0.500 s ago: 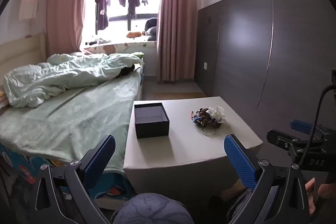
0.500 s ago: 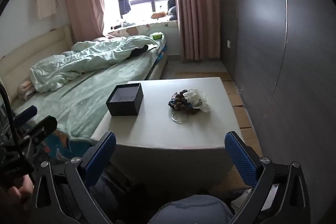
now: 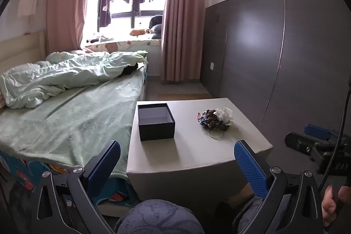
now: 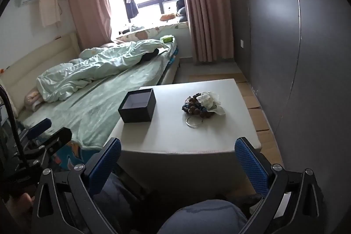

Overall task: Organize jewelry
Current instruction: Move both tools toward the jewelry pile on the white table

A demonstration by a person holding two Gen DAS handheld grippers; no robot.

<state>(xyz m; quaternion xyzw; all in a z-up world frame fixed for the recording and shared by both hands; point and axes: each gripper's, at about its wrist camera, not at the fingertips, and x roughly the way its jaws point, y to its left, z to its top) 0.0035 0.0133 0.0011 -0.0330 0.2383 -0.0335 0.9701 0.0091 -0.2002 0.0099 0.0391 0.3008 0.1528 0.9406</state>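
An open, empty black box (image 3: pixel 155 121) (image 4: pixel 137 105) stands on the left half of a low white table (image 3: pixel 193 150) (image 4: pixel 175 137). To its right lies a heap of beaded jewelry (image 3: pixel 211 121) (image 4: pixel 196 106) with a white cloth piece (image 3: pixel 223 113) (image 4: pixel 210 101) and a thin metal bangle (image 3: pixel 216 134) (image 4: pixel 194 121) at its near side. My left gripper (image 3: pixel 176 166) is open and empty, held short of the table's near edge. My right gripper (image 4: pixel 177 165) is open and empty too, also short of the near edge.
A bed with green sheets and a crumpled duvet (image 3: pixel 65 106) (image 4: pixel 98 89) touches the table's left side. A dark grey wall panel (image 3: pixel 285 58) runs along the right. The person's knee (image 3: pixel 158 218) is below the grippers. The right gripper shows in the left wrist view (image 3: pixel 318 142).
Both grippers have moved slightly closer to the table and the right wrist view has tilted. Both stay open and empty; nothing on the table has moved.
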